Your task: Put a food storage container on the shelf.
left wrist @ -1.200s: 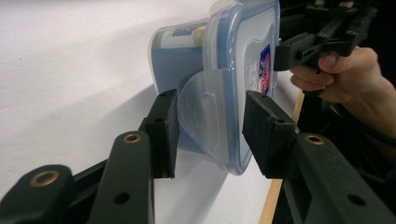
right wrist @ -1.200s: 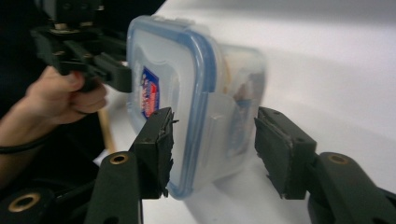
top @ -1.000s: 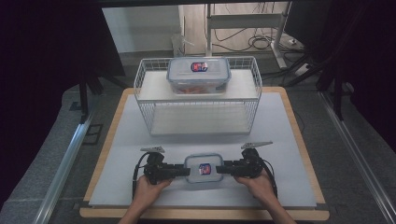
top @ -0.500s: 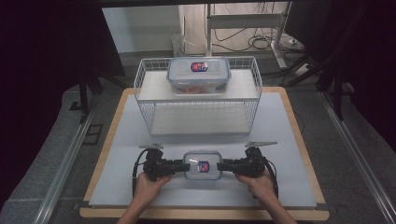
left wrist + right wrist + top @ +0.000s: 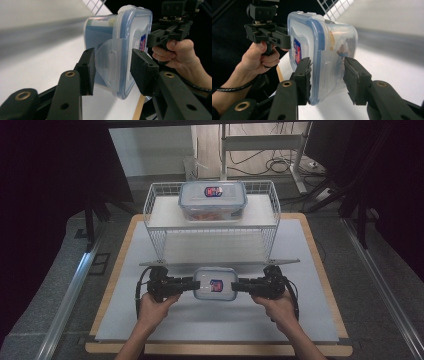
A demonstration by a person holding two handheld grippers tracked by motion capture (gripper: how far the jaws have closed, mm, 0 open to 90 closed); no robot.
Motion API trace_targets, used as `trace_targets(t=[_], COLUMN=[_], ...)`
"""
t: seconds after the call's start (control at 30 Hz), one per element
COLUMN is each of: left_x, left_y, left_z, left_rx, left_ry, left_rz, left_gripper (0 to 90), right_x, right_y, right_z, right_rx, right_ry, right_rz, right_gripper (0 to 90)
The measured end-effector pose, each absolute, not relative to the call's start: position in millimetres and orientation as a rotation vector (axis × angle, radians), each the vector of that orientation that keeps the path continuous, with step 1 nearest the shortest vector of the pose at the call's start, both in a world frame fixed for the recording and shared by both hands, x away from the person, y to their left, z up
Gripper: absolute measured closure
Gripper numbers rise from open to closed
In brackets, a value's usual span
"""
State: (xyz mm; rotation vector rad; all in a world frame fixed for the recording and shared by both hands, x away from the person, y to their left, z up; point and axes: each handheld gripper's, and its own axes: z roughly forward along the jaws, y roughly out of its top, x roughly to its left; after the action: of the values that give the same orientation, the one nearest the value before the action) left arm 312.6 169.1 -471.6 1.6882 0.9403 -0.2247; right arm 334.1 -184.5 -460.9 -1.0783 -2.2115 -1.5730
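Spanning both fingers (image 5: pixel 140 70), lunch box (image 5: pixel 215 284), one end in each pair

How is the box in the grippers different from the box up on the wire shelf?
The held box is gripped at both ends by the left gripper and right gripper; the shelf box rests untouched on the wire rack. The held box sits nearer the person, the shelf box farther back. Both are clear, blue-rimmed, with a red-blue lid sticker.

high view: counter (image 5: pixel 150 320) evenly lit from above, surroundings dark, image soft, shadows faint. both gripper views: counter beyond the fingers (image 5: pixel 142 70) smeared by motion blur, near-white glare; fingers sharp; wide-angle stretch at edges; background behind the fingers black.
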Motion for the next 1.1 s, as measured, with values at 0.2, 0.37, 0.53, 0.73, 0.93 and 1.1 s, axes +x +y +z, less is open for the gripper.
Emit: trace_targets(t=[0.2,0.37,0.53,0.73,0.93,1.1], left_x=[321,329,341,359,379,399], left_y=[174,176,178,180,182,184], left_z=[-444,-420,-387,-348,-314,-291], left_rx=[1.672,1.682,1.688,1.686,1.678,1.655], left_ry=[0.915,0.913,0.898,0.879,0.869,0.870], left_rz=[-0.208,-0.189,-0.152,-0.125,-0.096,-0.086], left_gripper=[58.0,57.9,57.7,57.7,57.5,57.3], right_x=[344,354,367,385,404,421], right_y=[-182,-179,-176,-174,-172,-170], right_z=[-434,-412,-383,-344,-312,-288], right_rx=[-1.056,-1.043,-1.035,-1.019,-1.011,-1.019], right_ry=[-2.207,-2.208,-2.210,-2.215,-2.215,-2.216], right_rz=[-1.618,-1.644,-1.678,-1.722,-1.757,-1.780], right_gripper=[58.3,58.2,58.1,58.0,58.0,58.0])
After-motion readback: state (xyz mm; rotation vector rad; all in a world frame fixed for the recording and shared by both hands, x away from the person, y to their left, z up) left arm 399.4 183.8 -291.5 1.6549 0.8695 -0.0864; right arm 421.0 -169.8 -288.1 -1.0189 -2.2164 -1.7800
